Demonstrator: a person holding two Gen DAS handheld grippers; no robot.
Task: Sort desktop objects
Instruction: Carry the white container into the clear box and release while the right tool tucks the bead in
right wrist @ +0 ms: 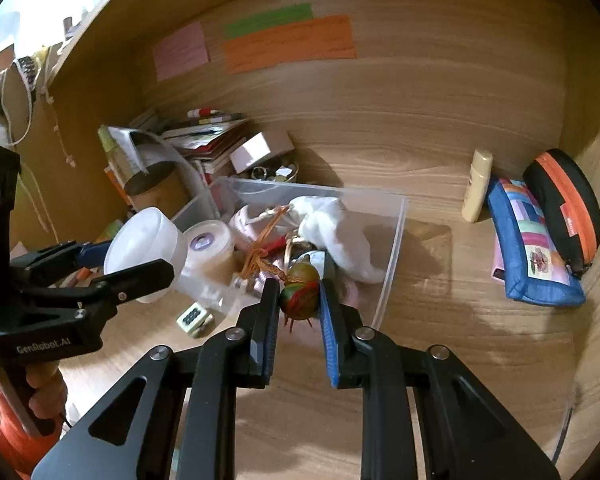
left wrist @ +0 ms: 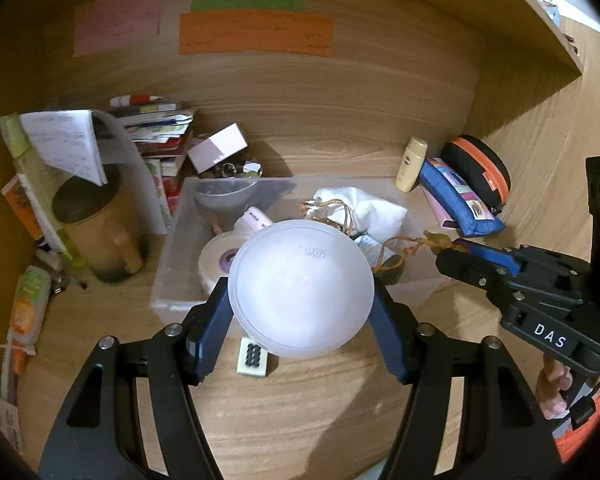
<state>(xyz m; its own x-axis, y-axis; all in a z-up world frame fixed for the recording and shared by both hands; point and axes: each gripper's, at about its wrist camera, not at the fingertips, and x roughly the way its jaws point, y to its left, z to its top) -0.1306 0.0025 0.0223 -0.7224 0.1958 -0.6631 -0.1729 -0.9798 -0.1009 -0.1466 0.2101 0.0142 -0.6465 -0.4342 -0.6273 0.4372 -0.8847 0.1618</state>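
Above a clear bin [left wrist: 168,280], the left hand-held gripper [left wrist: 300,320] pinches a frosted tub [left wrist: 300,288] and the right hand-held gripper [right wrist: 300,304] pinches a corded gourd charm [right wrist: 300,296], best lifted slowly so the cord frees.

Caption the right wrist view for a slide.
Right tongs grip a multicoloured gourd charm above the clear bin.

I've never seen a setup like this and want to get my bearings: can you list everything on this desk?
round tub: one, frosted white, held in left gripper
gourd charm: one, green-red, orange cord, held in right gripper
clear bin: one, desk centre
white cloth: one, in bin
tape roll: one, cream, in bin
tile: one, pale, black dots, before bin
pouch: one, blue patchwork, right
round case: one, black-orange, far right
bottle: one, cream, upright
books: stack, left
left gripper: black, blue pads
right gripper: black, blue pads
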